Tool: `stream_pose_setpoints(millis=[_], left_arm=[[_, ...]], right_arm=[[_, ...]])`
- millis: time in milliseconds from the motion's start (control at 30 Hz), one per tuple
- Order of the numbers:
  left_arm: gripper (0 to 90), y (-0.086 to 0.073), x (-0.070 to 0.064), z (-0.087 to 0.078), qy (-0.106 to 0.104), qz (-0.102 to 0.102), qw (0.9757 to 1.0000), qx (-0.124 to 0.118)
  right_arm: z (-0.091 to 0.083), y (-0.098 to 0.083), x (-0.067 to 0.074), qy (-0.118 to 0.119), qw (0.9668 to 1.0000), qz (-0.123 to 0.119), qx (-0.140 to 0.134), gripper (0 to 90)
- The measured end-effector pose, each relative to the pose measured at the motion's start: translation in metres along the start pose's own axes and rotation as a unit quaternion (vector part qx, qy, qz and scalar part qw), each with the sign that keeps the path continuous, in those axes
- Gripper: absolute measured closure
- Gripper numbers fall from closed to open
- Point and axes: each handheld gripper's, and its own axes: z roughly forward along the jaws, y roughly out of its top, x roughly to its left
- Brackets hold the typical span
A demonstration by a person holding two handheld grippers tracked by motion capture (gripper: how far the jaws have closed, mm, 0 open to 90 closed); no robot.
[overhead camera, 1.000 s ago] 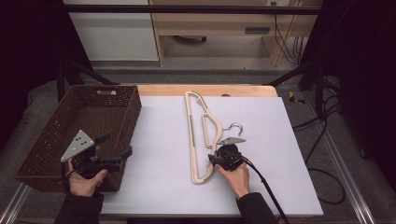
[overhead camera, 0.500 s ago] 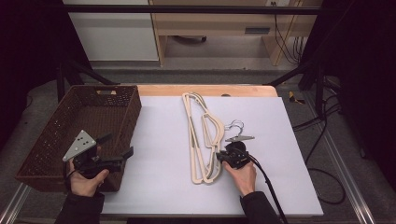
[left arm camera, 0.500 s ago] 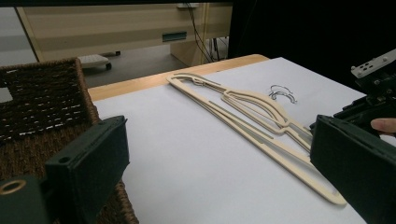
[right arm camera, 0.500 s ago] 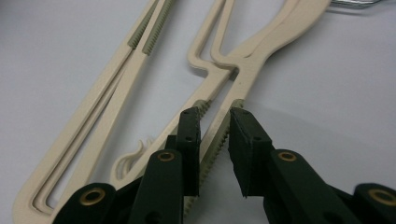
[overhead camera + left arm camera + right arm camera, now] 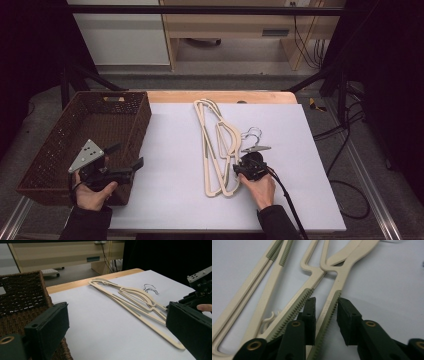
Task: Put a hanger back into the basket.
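Surface: your white rectangular table sheet [image 5: 165, 165] lies on a pale wooden tabletop [image 5: 220, 96], whose strip shows along the far edge.
Room: beyond the table stand a light wooden cabinet [image 5: 235, 25] and a grey floor; loose cables [image 5: 345, 135] trail off to your right.
Task things: the cream plastic clothes hangers [image 5: 217, 147] lie flat and overlapped mid-sheet, long sides running away from you, their wire hooks [image 5: 251, 134] to the right.
Basket: the dark brown woven rectangular basket [image 5: 60, 145] sits at the sheet's left edge.
Open room: bare sheet lies between basket and hangers, and more to the right of the hangers.
Left gripper [image 5: 125, 167]: you hold it beside the basket's near right corner, jaws wide apart, nothing between them.
Right gripper [image 5: 239, 169]: it sits at the hangers' near right side; its jaws have just been opening slightly and straddle 1 ribbed hanger arm [image 5: 328, 312], with a small gap on each side, not pressing.
View difference: your right gripper view gives the gaps beside that arm; the high view gives the basket's position.
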Motion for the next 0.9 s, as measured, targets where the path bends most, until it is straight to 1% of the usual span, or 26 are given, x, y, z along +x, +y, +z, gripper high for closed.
stream_pose_setpoints(millis=[33,67,100,200,233,267,367,433,467,500,633,667,733,900], left_arm=[[4.5,0.000,0.000,0.000,0.000,0.000,1.0000,0.000],[4.5,0.000,-0.001,0.001,0.000,0.001,1.0000,0.002],[4.6,0.000,-0.001,0.001,0.000,0.001,1.0000,0.002],[4.5,0.000,-0.001,0.001,-0.001,0.000,1.0000,0.001],[4.6,0.000,-0.002,0.002,-0.001,0.000,1.0000,0.002],[4.6,0.000,-0.002,0.002,-0.001,0.000,1.0000,0.002],[4.6,-0.001,-0.001,0.002,0.000,0.002,1.0000,0.006],[4.6,-0.001,-0.001,0.002,-0.001,0.003,1.0000,0.006],[4.6,-0.001,-0.001,0.002,-0.001,0.003,1.0000,0.006],[4.6,-0.001,-0.001,0.002,0.000,0.002,1.0000,0.006],[4.6,-0.001,-0.001,0.002,0.000,0.002,1.0000,0.006],[4.7,-0.001,-0.001,0.002,0.000,0.002,1.0000,0.006],[4.7,-0.001,-0.002,0.002,0.000,0.003,1.0000,0.006],[4.7,-0.001,-0.003,0.004,0.000,0.000,1.0000,0.006]], right_arm=[[0.000,0.000,0.000,0.000,1.0000,0.000,0.000,69.6],[0.000,0.000,-0.001,0.001,0.9999,0.010,0.004,70.4],[0.000,0.000,-0.001,0.001,0.9999,0.010,0.004,70.4],[-0.001,0.001,-0.003,0.010,0.9993,0.035,0.009,71.8],[-0.001,0.001,-0.004,0.009,0.9990,0.042,0.011,72.4],[-0.002,0.001,-0.006,0.008,0.9984,0.054,0.012,74.6],[-0.005,0.001,-0.010,-0.005,0.9982,0.059,0.007,78.7],[-0.006,0.001,-0.012,-0.009,0.9980,0.062,0.004,79.7],[-0.006,0.001,-0.012,-0.009,0.9980,0.062,0.004,79.7],[-0.006,0.001,-0.013,0.002,0.9977,0.067,0.005,79.7],[-0.006,0.001,-0.012,-0.002,0.9981,0.061,0.004,79.9],[-0.007,0.001,-0.013,-0.003,0.9985,0.054,0.001,79.9],[-0.008,0.001,-0.013,-0.005,0.9987,0.051,-0.001,79.9],[-0.017,0.002,-0.015,-0.001,0.9990,0.037,-0.023,80.1]])
